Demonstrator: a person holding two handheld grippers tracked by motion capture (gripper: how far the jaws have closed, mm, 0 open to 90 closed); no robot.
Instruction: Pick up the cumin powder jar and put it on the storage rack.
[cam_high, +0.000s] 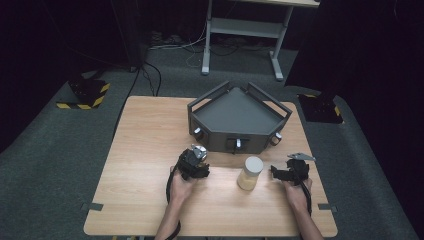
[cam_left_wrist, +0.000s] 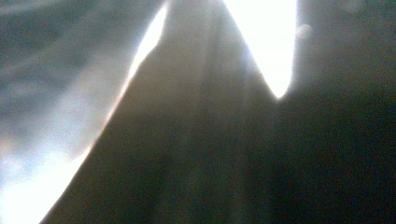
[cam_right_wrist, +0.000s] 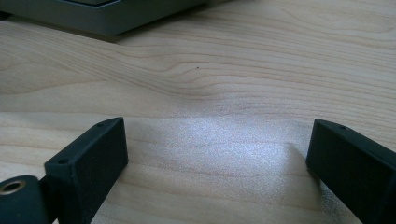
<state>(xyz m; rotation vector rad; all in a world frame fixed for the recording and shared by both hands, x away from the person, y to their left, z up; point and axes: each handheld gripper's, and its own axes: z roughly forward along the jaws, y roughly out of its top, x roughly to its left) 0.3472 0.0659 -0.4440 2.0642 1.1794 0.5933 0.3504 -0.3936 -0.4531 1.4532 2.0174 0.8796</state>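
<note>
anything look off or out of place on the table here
Nothing stands out. The jar stands upright with its lid on, nothing spilled, between the left tongs and right tongs. The grey tray sits flat on the table.

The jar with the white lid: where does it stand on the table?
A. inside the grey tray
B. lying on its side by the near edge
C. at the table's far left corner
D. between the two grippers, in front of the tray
D: the jar stands upright on the table, with the left gripper on one side, the right gripper on the other, and the tray just behind it.
</note>
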